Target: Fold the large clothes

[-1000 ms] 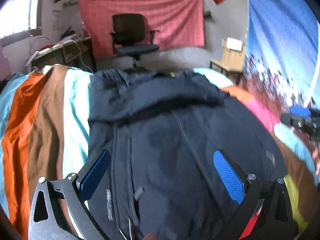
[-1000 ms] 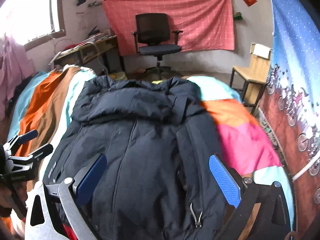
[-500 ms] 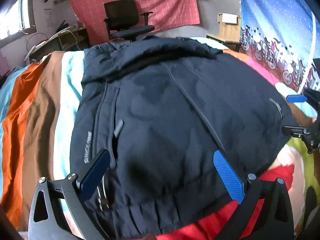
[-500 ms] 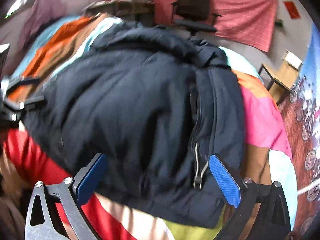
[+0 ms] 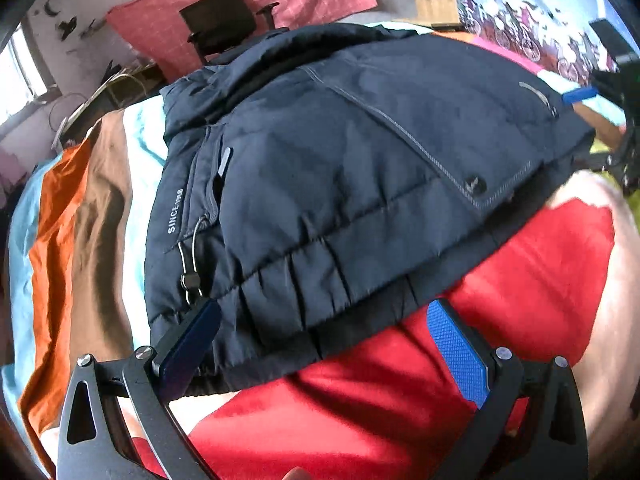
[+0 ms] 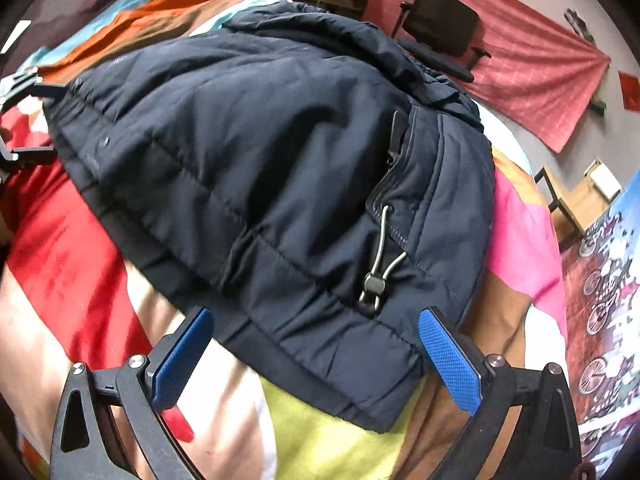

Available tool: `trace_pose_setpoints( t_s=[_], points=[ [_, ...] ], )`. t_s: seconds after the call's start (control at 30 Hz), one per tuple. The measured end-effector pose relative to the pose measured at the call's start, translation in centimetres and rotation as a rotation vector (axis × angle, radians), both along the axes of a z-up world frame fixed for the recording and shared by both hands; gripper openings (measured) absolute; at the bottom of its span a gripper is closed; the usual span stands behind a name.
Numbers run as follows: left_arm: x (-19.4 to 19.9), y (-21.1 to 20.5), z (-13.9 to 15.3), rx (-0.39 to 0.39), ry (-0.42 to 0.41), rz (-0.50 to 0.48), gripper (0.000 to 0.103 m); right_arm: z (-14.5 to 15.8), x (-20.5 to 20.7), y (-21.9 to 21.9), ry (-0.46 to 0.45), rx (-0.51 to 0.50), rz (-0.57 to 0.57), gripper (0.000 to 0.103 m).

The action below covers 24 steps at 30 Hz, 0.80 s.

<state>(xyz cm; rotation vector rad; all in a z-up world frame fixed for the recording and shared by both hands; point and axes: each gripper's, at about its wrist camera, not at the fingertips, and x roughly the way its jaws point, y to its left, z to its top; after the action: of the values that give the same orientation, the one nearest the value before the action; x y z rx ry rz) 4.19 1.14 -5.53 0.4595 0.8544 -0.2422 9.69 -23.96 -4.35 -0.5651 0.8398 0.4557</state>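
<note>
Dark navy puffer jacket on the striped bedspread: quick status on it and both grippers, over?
Left gripper open at hem. Right gripper open, empty. Dark navy puffer jacket flat on colourful striped bedspread, not gripped. Nothing in the way.

Bedroom (striped bedspread [image 5: 100, 200], desk chair [image 6: 440, 28])

My jacket [image 5: 340, 168] is dark navy with grey stitching and white lettering. The bedspread [image 5: 92, 208] under it runs in orange, brown, turquoise, red, pink and yellow-green patches. My gripper pads [image 6: 448, 360] are blue, cross-hatched. Upper right, a red checked cloth [image 6: 532, 64].
</note>
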Motion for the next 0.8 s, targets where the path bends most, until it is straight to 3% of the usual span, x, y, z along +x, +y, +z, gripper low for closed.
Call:
trace_pose_setpoints(
  t_s=[0.27,0.5,0.67,0.8],
  points=[
    [0.2,0.7,-1.4,0.071,-0.024,0.024,0.101,-1.3,-1.2,-0.8,-0.036,-0.09,0.022,0.103],
    [0.0,0.6,-1.7,0.106,-0.061,0.05,0.101,-2.9,-2.6,-0.8,-0.146,-0.176,0.103,0.103],
    [-0.2,0.9,-1.6,0.122,-0.084,0.06,0.101,-3.2,-2.8,-0.3,-0.228,-0.23,0.099,0.103],
    [-0.4,1.5,-1.9,0.184,-0.119,0.134,0.101,-3.6,-2.9,0.4,-0.316,-0.292,0.103,0.103]
  ],
)
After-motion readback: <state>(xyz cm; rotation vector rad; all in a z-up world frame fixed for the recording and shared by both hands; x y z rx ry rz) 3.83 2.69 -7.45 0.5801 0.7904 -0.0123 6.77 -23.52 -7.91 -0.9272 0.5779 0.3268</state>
